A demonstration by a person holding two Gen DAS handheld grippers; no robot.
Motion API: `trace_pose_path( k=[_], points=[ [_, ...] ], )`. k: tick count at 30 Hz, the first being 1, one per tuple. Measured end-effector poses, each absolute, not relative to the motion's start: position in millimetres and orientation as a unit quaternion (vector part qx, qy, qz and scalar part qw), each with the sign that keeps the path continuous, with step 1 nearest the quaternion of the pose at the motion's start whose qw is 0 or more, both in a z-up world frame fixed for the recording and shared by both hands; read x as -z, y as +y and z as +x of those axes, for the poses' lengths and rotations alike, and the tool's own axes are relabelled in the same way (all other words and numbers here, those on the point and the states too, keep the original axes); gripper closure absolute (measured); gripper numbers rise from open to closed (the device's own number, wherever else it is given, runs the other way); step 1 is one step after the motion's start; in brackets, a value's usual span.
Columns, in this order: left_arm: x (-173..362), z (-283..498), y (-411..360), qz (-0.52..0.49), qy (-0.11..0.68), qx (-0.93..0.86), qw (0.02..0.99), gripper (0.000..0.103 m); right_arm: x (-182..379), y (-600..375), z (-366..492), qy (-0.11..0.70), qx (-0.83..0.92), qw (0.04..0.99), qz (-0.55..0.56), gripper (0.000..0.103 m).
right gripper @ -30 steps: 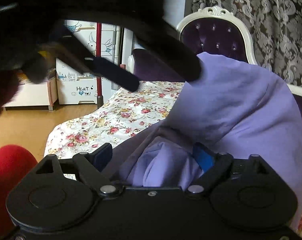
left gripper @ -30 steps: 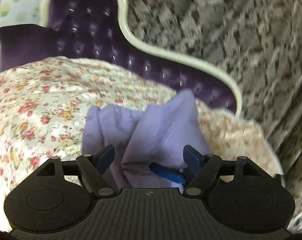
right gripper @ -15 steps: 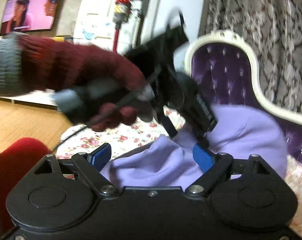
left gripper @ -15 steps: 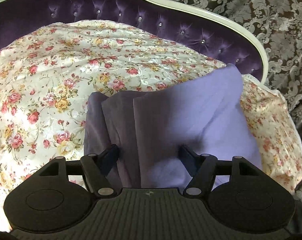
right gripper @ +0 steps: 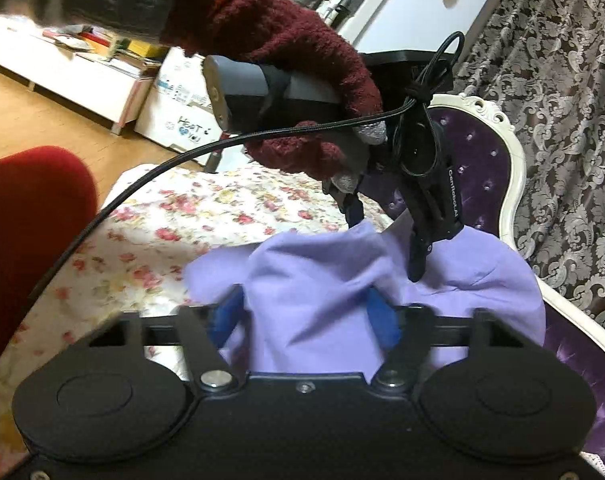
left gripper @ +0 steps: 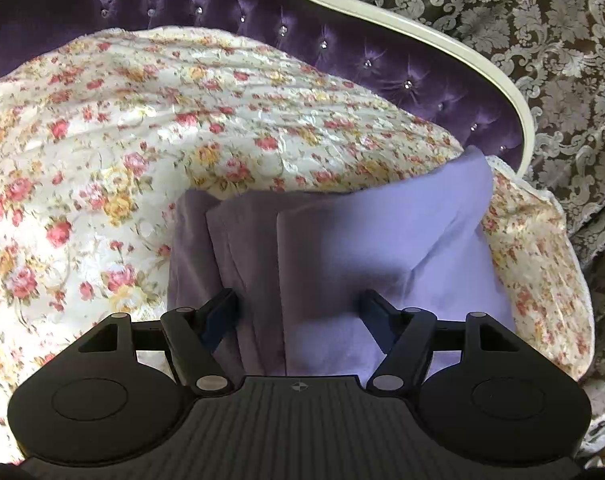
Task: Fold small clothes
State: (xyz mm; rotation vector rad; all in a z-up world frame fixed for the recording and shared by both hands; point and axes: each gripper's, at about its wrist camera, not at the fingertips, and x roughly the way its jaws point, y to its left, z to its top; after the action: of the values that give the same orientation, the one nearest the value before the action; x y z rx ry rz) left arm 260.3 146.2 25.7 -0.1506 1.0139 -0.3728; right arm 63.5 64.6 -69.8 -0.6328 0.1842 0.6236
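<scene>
Lilac cloth (left gripper: 382, 240) lying on a flowered bedspread (left gripper: 142, 140), near the corner by the purple tufted headboard (left gripper: 382, 60). Folded lengthwise, with three stepped edges showing on one side, seen from the left wrist camera. Far end reaching close to the headboard, with a patterned curtain (left gripper: 542, 60) behind.

Left gripper (left gripper: 300, 310) pointing steeply down onto the cloth, jaws set fairly wide with a broad fold between them. Fingers pressed into the fabric on either side. Seen from the right wrist camera, tented up to the fingertips. Held by a left hand (right gripper: 302, 60) in a dark red knitted glove with grey fingertips, with a black cable (right gripper: 142, 184) trailing away from it.

Right gripper (right gripper: 304, 318) low at the near end of the cloth, jaws closing. A bunched hump of lilac fabric between the blue pads, touching both. Picture blurred there.

Beyond the bed, a white box (right gripper: 182, 120) with lettering on its side, standing on the wooden floor; contents not visible. Beside it a low white shelf (right gripper: 62, 68) carrying a clutter of coloured things, too blurred to name. At the left edge, a red rounded shape (right gripper: 34, 220).
</scene>
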Motion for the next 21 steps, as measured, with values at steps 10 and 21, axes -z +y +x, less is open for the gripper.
trace_pose_path(
  k=[10, 21],
  points=[
    [-48, 275, 156, -0.045, 0.451, 0.162, 0.876, 0.036, 47, 87, 86, 0.105, -0.336, 0.898, -0.263, 0.080],
    [-3, 269, 180, -0.019, 0.452, 0.101, 0.886, 0.025, 77, 98, 91, 0.158, -0.390, 0.865, -0.273, 0.045]
  ],
)
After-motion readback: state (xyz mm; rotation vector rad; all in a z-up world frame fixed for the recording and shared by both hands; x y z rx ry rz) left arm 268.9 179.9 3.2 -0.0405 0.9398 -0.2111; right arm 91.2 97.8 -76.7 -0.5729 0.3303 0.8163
